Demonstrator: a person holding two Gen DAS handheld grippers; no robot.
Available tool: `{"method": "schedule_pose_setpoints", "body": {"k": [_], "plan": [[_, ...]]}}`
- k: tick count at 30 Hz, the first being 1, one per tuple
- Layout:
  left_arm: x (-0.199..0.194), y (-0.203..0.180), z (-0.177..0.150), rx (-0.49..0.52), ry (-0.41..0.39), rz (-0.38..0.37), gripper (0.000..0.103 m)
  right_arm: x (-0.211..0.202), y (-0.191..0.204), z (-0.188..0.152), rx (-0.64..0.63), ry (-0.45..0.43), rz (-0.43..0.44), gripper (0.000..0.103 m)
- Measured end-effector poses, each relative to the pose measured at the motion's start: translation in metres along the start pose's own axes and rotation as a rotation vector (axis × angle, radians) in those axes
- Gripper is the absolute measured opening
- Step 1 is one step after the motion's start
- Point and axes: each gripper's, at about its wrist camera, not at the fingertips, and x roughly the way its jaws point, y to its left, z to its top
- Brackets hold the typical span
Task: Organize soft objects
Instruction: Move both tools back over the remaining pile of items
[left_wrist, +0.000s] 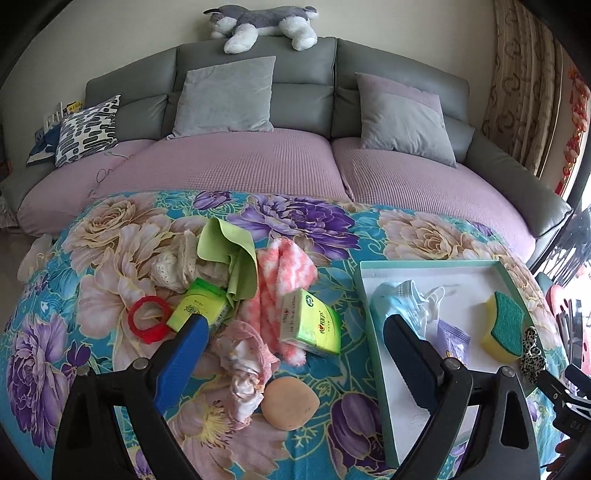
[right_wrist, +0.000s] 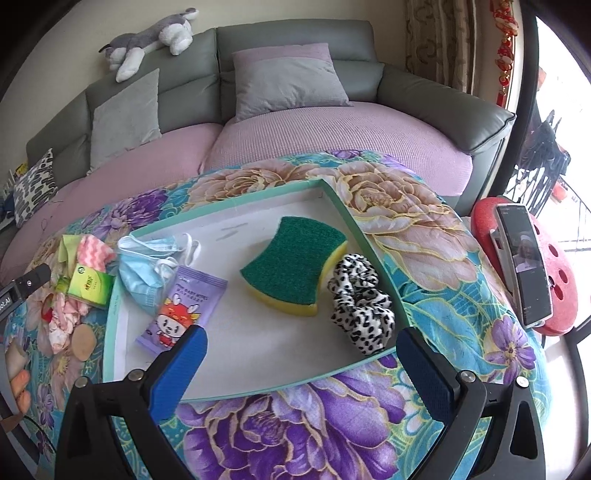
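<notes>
Both the left gripper (left_wrist: 295, 343) and right gripper (right_wrist: 301, 354) hang with fingers spread, pinching nothing. In the shallow teal-rimmed tray (right_wrist: 364, 236) lie a wavy green-topped yellow sponge (right_wrist: 295, 258), a crumpled leopard-print scrunchie (right_wrist: 358, 299) and a pleated blue face mask (right_wrist: 144, 269).

Floral cloth (right_wrist: 424, 236) over the surface: soft, matt, lightly fleecy. Tray (right_wrist: 347, 206), frame centre: matt card-like rim, smooth white floor. Sponge (right_wrist: 291, 266): coarse green scouring top on porous yellow foam. Scrunchie (right_wrist: 358, 306): spotted fabric with a slight sheen. Face mask (right_wrist: 144, 273): thin pleated non-woven cloth. Wipes packet (right_wrist: 181, 306): glossy printed film. Green boxes (left_wrist: 314, 325): glossy card. Striped pink towel (left_wrist: 280, 269): fluffy. Sofa back (left_wrist: 258, 48), upper frame: smooth leather-like; seat cover ribbed, matt.
</notes>
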Motion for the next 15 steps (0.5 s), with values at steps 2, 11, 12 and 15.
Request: {"method": "schedule_pose_setpoints", "body": {"k": [2, 11, 12, 15], "plan": [[-0.005, 0.005, 0.001, -0.007, -0.014, -0.001, 0.096, -0.002, 0.009, 0.0, -0.008, -0.003, 0.018, 0.103], [-0.015, 0.042, 0.003, -0.03, -0.019, 0.071, 0.096, 0.008, 0.067, -0.004, -0.061, 0.016, 0.156, 0.103], [-0.015, 0.048, 0.003, -0.037, -0.016, 0.091, 0.096, 0.011, 0.073, -0.004, -0.065, 0.021, 0.166, 0.103], [-0.016, 0.071, 0.002, -0.078, -0.007, 0.129, 0.096, 0.017, 0.091, -0.006, -0.078, 0.036, 0.188, 0.103]]}}
